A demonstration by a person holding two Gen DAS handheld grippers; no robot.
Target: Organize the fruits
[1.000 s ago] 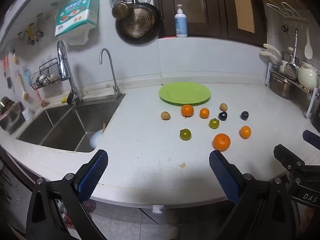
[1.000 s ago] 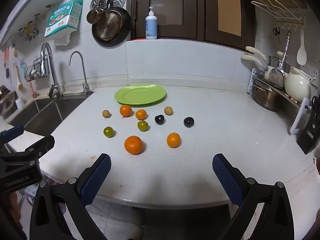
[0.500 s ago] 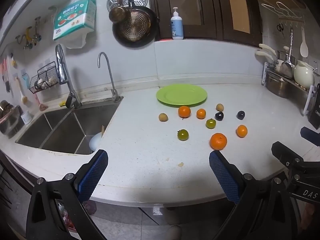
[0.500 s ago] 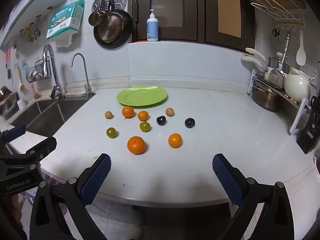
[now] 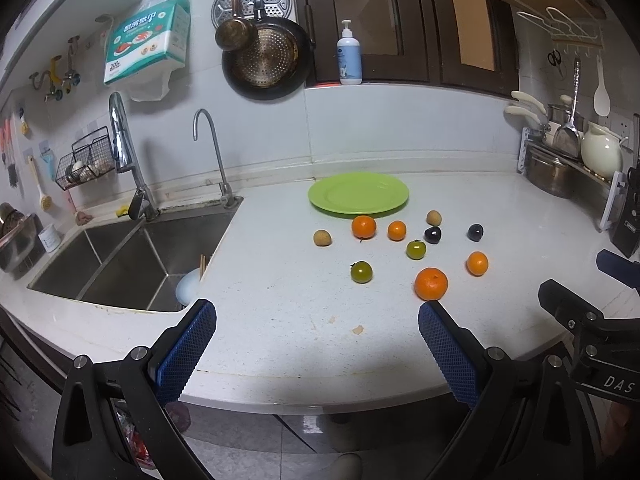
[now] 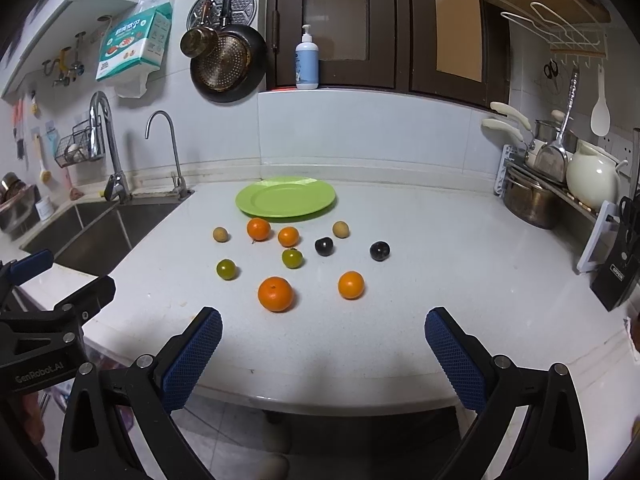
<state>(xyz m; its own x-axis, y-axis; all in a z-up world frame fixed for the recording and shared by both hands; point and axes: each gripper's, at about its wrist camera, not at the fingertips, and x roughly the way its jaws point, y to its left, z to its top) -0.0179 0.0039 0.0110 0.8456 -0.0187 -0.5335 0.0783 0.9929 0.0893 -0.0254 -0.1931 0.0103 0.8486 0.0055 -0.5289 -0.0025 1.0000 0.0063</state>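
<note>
A green plate [image 5: 358, 193] [image 6: 285, 197] lies empty at the back of the white counter. In front of it lie several loose fruits: a large orange [image 5: 431, 283] [image 6: 275, 293], smaller oranges [image 5: 363, 227] [image 6: 351, 285], two green fruits [image 5: 361, 271] [image 6: 226, 269], two dark plums [image 5: 475, 232] [image 6: 379, 250] and two tan fruits [image 5: 322, 237] [image 6: 340, 229]. My left gripper [image 5: 316, 328] is open and empty over the counter's front edge. My right gripper [image 6: 323, 338] is open and empty, also at the front edge, nearer than the fruits.
A steel sink [image 5: 120, 256] with two taps is at the left. A dish rack with a pot and white jug [image 6: 592, 176] and a knife block [image 6: 618, 276] stand at the right. Pans hang on the back wall.
Both grippers have drifted slightly closer to the counter and a little right; the fruits sit a bit nearer in view. Both stay open and no fruit has moved.
</note>
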